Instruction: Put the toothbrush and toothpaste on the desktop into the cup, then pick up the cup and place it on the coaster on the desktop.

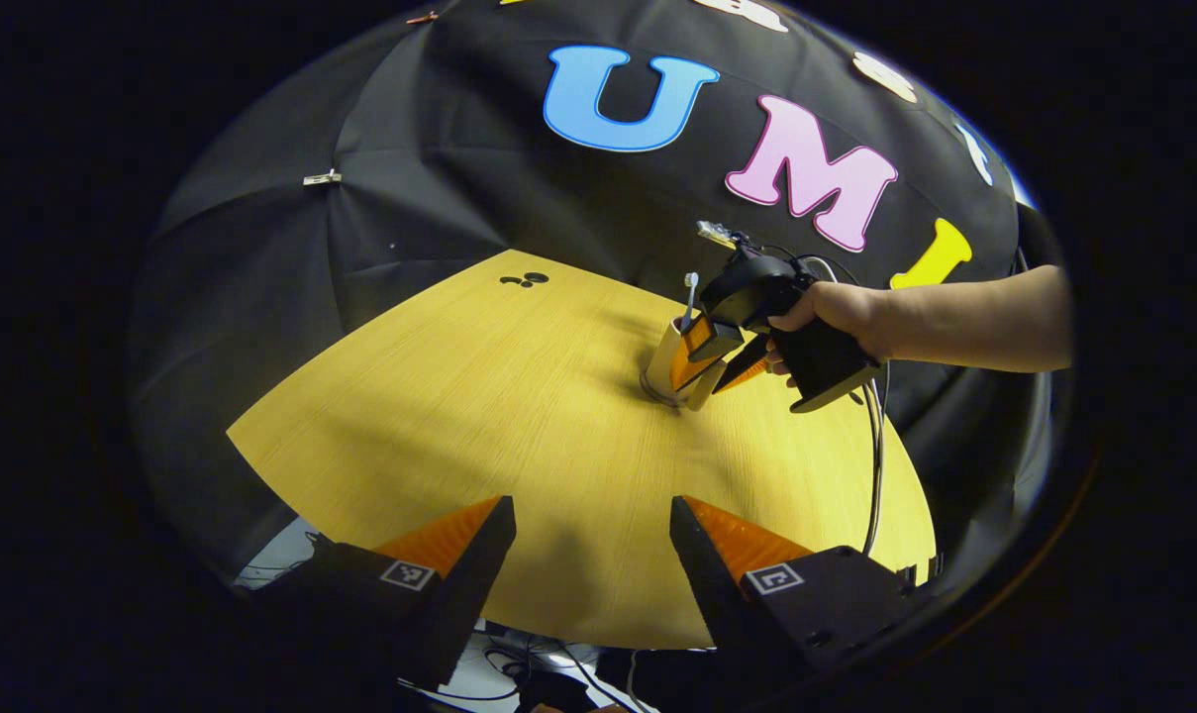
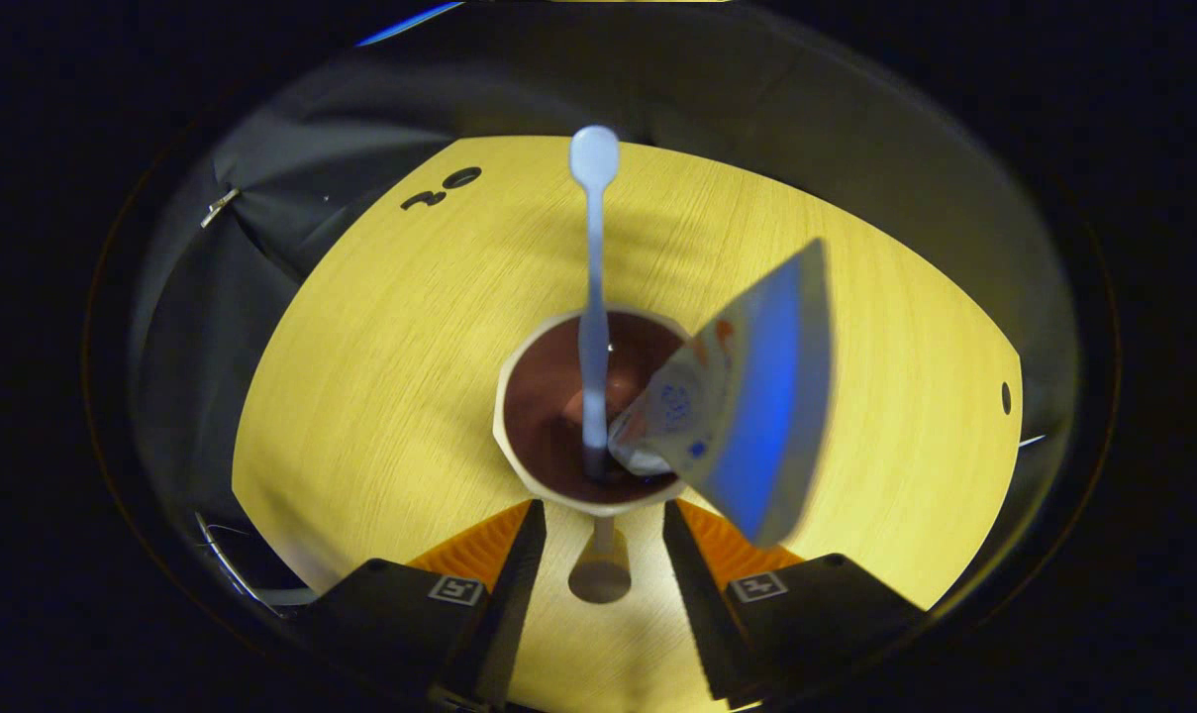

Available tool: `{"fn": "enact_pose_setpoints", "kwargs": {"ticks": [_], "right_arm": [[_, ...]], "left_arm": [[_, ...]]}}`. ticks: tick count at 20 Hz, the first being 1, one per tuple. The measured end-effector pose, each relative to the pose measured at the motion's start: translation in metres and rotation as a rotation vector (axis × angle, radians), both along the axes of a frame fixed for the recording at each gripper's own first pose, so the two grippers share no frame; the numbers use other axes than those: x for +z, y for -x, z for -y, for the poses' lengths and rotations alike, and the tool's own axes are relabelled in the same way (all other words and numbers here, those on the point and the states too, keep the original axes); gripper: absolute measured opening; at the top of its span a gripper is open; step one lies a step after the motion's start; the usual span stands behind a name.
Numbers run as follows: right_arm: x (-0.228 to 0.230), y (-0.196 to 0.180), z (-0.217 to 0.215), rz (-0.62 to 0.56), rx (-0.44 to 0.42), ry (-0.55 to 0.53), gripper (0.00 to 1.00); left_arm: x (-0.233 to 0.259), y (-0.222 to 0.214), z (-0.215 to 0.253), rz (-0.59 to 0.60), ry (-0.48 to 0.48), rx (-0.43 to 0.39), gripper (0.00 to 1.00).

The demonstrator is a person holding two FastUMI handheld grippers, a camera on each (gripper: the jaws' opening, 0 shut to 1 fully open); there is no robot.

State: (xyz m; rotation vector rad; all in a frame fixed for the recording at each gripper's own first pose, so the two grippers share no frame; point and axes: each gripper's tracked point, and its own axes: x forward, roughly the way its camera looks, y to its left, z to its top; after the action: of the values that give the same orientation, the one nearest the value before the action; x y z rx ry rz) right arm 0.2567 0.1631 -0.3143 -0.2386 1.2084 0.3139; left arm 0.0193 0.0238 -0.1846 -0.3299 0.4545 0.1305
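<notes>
Right gripper (image 2: 598, 520): fingers spread to either side of the cup (image 2: 519, 451), one at 7 o'clock and one at 5 o'clock of its rim; whether both press on the wall cannot be told, so the grip is left uncertain. Seen from the left gripper view, the same tool (image 1: 722, 364) stands against the cup (image 1: 662, 368) at the far right of the desktop (image 1: 440, 396), held by a person's hand (image 1: 836, 312). Cup contents: toothbrush (image 2: 594, 297), upright, head toward 12 o'clock, foot at the cup's bottom; toothpaste (image 2: 747, 396), leaning out over the rim toward 2 o'clock, nozzle end down inside. Both items are judged loaded; the step in hand is judged the lift and carry to the coaster. A dark ring under the cup's base in the left gripper view may be the coaster, but this cannot be confirmed. Handling note: the pads should close squarely on opposite walls, low on the body, and the cup should stay level, since the tilted tube weights one side and could tip it. Left gripper (image 1: 593, 540): fingers wide apart, holding nothing, hovering over the desktop's near edge at 6 o'clock, well apart from the cup.
</notes>
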Motion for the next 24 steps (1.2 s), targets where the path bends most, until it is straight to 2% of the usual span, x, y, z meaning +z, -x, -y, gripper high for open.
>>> {"fn": "enact_pose_setpoints", "kwargs": {"ticks": [2, 7, 11, 15, 19, 24], "right_arm": [[0.014, 0.003, 0.007, 0.021, 0.0, -0.012, 0.89], [0.074, 0.011, 0.023, 0.129, -0.045, -0.101, 0.99], [0.126, 0.027, 0.036, 0.237, -0.082, -0.188, 0.99], [0.173, 0.05, 0.054, 0.34, -0.136, -0.268, 0.99], [0.219, 0.079, 0.079, 0.447, -0.251, -0.374, 0.98], [0.289, 0.116, 0.133, 0.681, -0.367, -0.41, 0.98]], "left_arm": [[0.004, 0.0, 0.003, 0.008, -0.012, -0.014, 0.98], [0.016, 0.0, 0.005, 0.027, -0.04, -0.039, 0.98], [0.047, -0.01, 0.006, 0.078, -0.047, -0.068, 0.98], [0.081, -0.017, 0.006, 0.122, -0.118, -0.105, 0.98], [0.115, -0.026, 0.011, 0.174, -0.236, -0.149, 0.98], [0.17, -0.027, 0.053, 0.261, -0.233, -0.249, 0.98]]}}
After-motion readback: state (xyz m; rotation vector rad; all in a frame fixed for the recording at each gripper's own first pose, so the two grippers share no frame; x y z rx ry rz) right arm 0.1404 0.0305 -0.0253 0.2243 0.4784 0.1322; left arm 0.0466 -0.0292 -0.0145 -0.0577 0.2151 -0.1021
